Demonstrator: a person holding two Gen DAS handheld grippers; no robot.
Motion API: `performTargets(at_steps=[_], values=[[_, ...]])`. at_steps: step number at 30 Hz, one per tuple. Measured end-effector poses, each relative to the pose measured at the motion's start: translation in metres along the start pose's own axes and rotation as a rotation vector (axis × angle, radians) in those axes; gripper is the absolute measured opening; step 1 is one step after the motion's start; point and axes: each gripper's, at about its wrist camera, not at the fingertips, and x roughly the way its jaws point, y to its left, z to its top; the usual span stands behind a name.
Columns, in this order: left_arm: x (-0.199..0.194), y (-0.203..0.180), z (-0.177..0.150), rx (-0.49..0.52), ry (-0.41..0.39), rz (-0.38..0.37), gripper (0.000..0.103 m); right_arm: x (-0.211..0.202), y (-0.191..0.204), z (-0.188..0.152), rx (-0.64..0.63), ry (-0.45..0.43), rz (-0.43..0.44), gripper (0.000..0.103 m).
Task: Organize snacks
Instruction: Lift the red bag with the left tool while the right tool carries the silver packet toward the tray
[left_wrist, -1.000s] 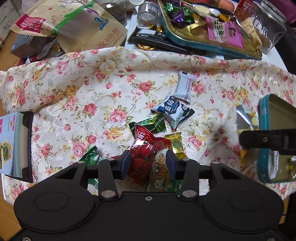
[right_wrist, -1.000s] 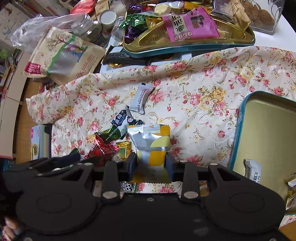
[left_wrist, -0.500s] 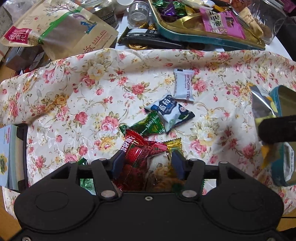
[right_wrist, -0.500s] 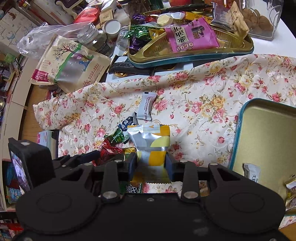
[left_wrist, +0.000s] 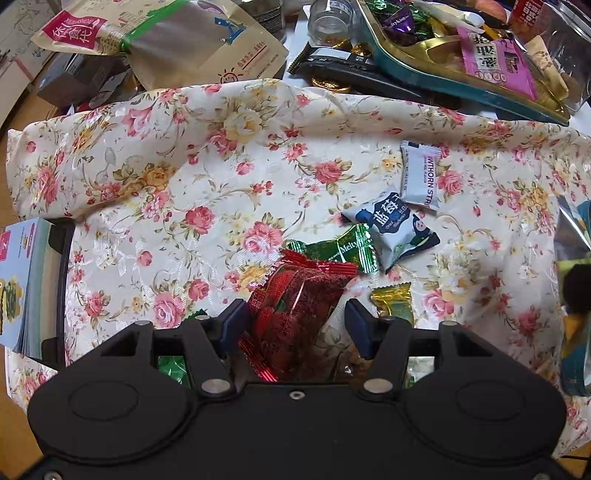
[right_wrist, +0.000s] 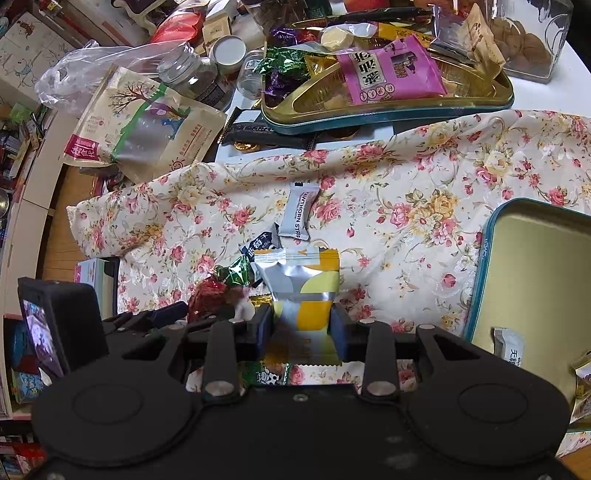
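My left gripper (left_wrist: 293, 319) is open, its fingers on either side of a red strawberry candy packet (left_wrist: 295, 295) lying on the floral cloth (left_wrist: 184, 184). Beside it lie a green Meltykiss candy (left_wrist: 340, 249), a blue-and-white dried blueberry packet (left_wrist: 395, 229), a white hawthorn strip packet (left_wrist: 419, 177) and a gold candy (left_wrist: 391, 299). My right gripper (right_wrist: 301, 326) is shut on a silver-and-yellow snack packet (right_wrist: 304, 284), held above the cloth, left of the open teal tin (right_wrist: 480, 266), which holds a few packets (right_wrist: 511, 345).
A full teal-and-gold snack tray (right_wrist: 388, 114) stands at the back, with a kraft zip pouch (right_wrist: 140, 125), glass jars (right_wrist: 192, 77) and a clear cookie jar (right_wrist: 528, 40) around it. A boxed stack (left_wrist: 26, 284) sits at the cloth's left edge.
My left gripper has moved forward and lowered over the red packet, jaws wider apart. My right gripper has lifted and drawn back slightly, still holding the silver-and-yellow packet.
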Motion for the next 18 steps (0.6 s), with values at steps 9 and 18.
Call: performTargets(at_steps=[9, 18], values=[[0.015, -0.005, 0.001, 0.024, 0.021, 0.048, 0.058, -0.003, 0.001, 0.002, 0.009, -0.008, 0.009, 0.036], [0.0, 0.021, 0.007, -0.152, 0.049, -0.034, 0.05, -0.01, -0.003, 0.006, 0.029, -0.029, 0.013, 0.036]])
